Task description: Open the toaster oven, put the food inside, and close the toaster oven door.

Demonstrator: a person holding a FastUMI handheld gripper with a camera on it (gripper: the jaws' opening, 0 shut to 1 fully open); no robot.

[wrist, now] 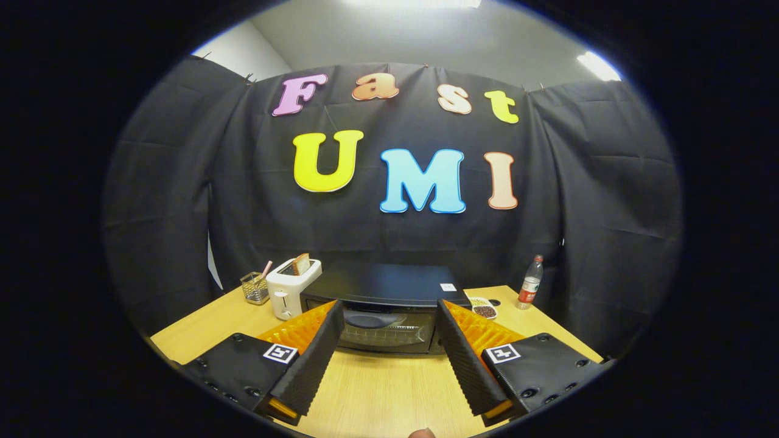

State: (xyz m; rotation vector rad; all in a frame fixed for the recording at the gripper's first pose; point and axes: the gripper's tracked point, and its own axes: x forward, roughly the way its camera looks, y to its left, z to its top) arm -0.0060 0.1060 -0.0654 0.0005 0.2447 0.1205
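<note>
Fingers spread wide, gripping nothing, hovering over the table.

Facing the black toaster oven just ahead, framed between the fingertips, door shut. Standing left of it: white toaster holding a bread slice, wire basket beyond. Sitting right of it: small dishes of food, with a plastic bottle near the wall.

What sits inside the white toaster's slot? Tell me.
A slice of toast pokes up out of the white toaster, left of the toaster oven. Its lower part is hidden in the slot. The gripper is open, holding nothing.
</note>
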